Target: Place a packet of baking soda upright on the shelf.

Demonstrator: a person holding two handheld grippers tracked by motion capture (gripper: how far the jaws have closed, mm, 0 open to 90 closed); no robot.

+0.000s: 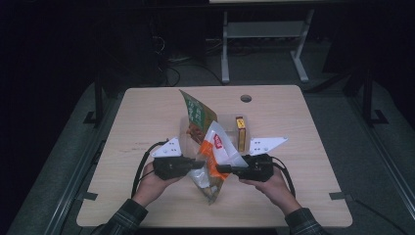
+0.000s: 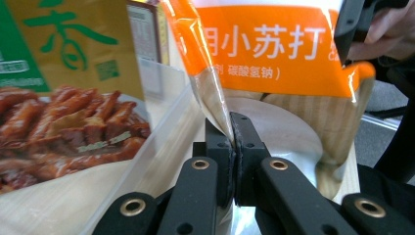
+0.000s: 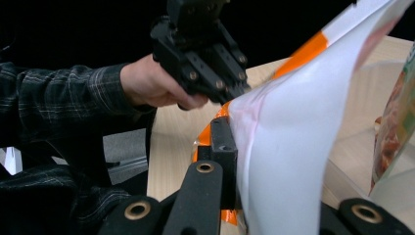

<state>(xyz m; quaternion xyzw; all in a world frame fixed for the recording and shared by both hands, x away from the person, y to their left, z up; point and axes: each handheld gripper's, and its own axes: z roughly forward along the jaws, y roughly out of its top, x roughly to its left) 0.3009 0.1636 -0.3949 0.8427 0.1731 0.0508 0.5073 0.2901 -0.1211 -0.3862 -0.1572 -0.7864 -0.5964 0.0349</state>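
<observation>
You hold the orange-and-white pouch between your two grippers, lifted clear of the worktop with its lower end hanging just above the wood. Your left gripper has its jaws closed flat on one side edge of the pouch; in the left gripper view the pads pinch the clear film seam right at their tips, with the orange printed band rising ahead of them. Your right gripper is clamped on the opposite edge, where the white film folds over its jaw and hides the far pad. Gripping both sides at the same height likely keeps the soft pouch spread and upright, so that its powder settles toward the bottom and the film between the grippers stays taut for opening or tilting. Just beyond your grippers stands a clear tray; a green-and-gold snack packet leans in it, and a small yellow box lies farther off, ahead of your right gripper. Your right hand and left hand sit close in, wrists low.
</observation>
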